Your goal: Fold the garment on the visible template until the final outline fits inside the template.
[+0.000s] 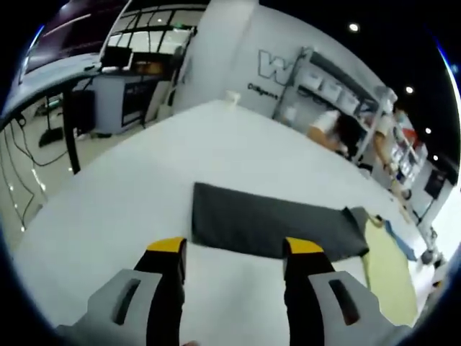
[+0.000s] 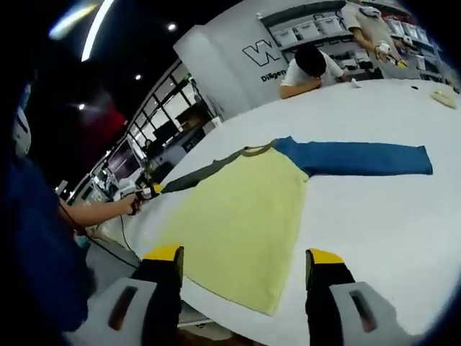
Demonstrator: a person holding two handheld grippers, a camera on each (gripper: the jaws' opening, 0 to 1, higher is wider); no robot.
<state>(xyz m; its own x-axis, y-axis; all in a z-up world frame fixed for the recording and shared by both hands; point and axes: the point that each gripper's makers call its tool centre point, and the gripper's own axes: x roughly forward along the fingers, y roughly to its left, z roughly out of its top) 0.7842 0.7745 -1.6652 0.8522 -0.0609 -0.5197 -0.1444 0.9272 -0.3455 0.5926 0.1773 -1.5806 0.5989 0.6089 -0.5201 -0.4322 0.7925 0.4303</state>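
Left gripper (image 1: pixel 234 249) open above white table (image 1: pixel 130 194), near dark gray template (image 1: pixel 270 227); yellow garment (image 1: pixel 389 270) beside it.

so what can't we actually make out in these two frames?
- Garment: near hem runs past the table edge, right gripper view.
- Grey sleeve: near edge behind the left gripper jaws, left gripper view.
- Wall lettering: cut off by shelving.
- Template: can't tell.

white table (image 2: pixel 374 216), bearing a flat yellow shirt (image 2: pixel 238 216) with blue sleeve (image 2: pixel 360 158) and grey sleeve (image 1: pixel 274 223) outstretched.
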